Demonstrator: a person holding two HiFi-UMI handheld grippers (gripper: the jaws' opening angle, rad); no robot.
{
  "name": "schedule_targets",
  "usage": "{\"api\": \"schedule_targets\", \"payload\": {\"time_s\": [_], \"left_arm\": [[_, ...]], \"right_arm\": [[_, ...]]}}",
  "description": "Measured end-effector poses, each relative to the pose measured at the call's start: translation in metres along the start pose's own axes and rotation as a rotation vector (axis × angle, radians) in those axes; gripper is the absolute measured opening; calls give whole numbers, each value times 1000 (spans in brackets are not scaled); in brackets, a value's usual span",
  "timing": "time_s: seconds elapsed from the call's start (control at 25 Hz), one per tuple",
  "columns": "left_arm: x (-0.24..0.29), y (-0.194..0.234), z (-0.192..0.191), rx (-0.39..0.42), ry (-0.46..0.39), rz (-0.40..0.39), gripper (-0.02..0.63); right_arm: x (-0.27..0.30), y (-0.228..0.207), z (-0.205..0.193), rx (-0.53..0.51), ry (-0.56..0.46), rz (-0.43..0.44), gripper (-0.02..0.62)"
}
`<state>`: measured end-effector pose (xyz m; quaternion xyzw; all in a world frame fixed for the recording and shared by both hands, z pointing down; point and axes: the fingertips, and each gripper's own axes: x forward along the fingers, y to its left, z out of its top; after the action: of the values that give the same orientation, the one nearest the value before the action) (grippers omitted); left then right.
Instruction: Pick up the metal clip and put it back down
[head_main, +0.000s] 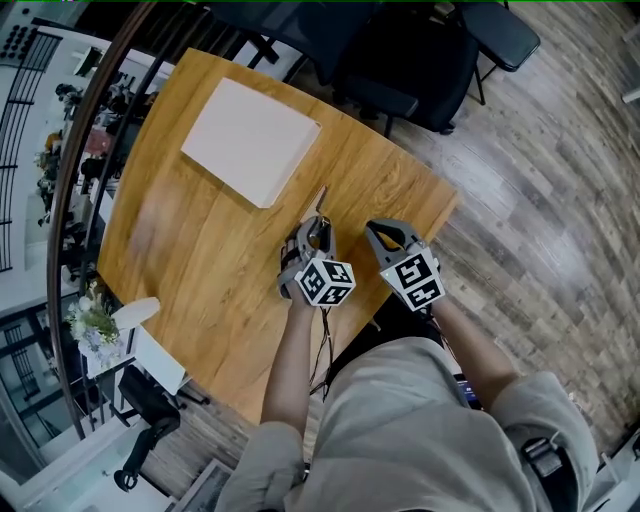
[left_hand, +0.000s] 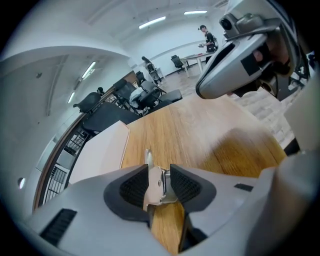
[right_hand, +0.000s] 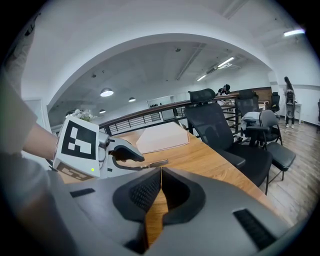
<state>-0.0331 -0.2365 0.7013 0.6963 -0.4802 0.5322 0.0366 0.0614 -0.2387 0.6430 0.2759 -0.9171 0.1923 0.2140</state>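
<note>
Left gripper (left_hand: 159, 175) jaws sit clamped on thin silver metal clip (left_hand: 156, 182), pads pressing both sides. Clip stands on edge, tip poking fwd past pads toward flat white rectangular board (head_main: 250, 140). Can't tell if clip touches the wood. Right gripper (right_hand: 160, 172) is just beside it on the right, not touching, jaws together w/ nothing btwn. Both sit nr near-right edge of light-brown wooden table (head_main: 190, 270), right one close to the corner. Bare wood lies open ahead & to left; board well apart, nr far-left edge. Black office chairs (head_main: 400, 60) stand beyond far edge, grey plank floor (head_main: 540, 220) to right.
</note>
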Motion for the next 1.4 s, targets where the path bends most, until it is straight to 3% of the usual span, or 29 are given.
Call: {"api": "schedule_targets", "payload": {"time_s": [0.16,0.36,0.44,0.6,0.68,0.8,1.08,1.4], "left_arm": [[-18,4,2,-91,-43,-2,130],[-45,6,-9,-298,-85,-10,130],[-56,7,-18,-398,-102,-9,130],[-83,12,-37,-681,-170,-18,129],[-97,14,-53,-770,-190,8,91],[-121,20,-74,-820,-201,80,43],[-170,32,-98,-949,-250,155,26],[-228,70,-94,-949,-403,240,25]], "right_arm": [[-1,10,5,-17,3,8,26],[2,28,12,-58,-2,34,26],[5,40,15,-76,-2,54,26],[7,67,19,-99,21,91,26],[9,85,24,-107,7,113,26],[12,109,26,-132,7,145,26],[10,154,37,-191,-9,182,26],[-15,173,74,-211,-113,107,26]]}}
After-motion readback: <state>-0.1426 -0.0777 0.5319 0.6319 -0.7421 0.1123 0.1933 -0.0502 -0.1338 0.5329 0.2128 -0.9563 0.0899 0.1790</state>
